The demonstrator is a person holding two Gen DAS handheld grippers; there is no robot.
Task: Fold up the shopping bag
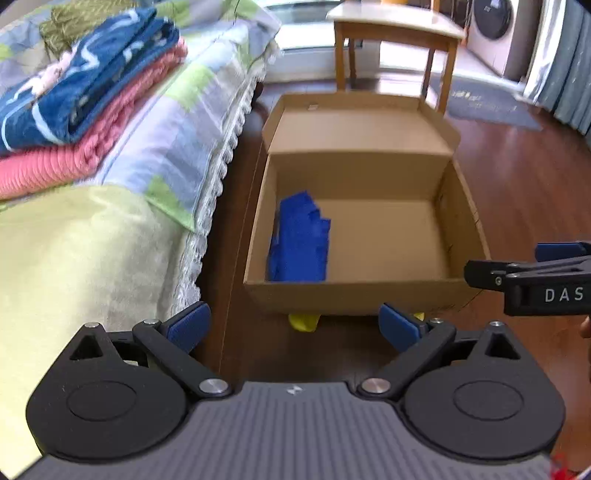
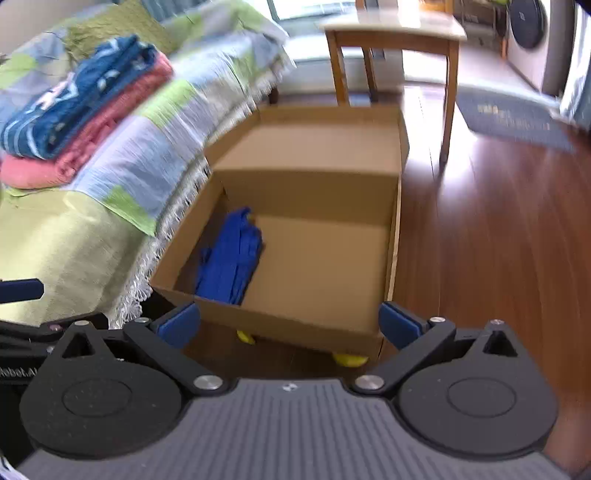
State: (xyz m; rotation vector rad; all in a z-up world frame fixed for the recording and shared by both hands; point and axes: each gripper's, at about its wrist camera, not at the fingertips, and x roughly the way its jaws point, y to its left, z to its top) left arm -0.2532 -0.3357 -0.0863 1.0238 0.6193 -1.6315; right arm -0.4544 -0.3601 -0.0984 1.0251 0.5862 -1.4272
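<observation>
A folded blue shopping bag lies inside an open cardboard box, against its left wall. My left gripper hangs open above the box's near edge, with nothing between its blue pads. My right gripper is open too, empty, over the box's near right corner. The right gripper's black side shows at the right edge of the left wrist view. A blue pad of the left gripper shows at the left edge of the right wrist view.
The box stands on yellow wheels on a dark wooden floor. A bed with a patchwork cover and stacked folded blankets lies left of it. A wooden table stands behind, a grey mat at right.
</observation>
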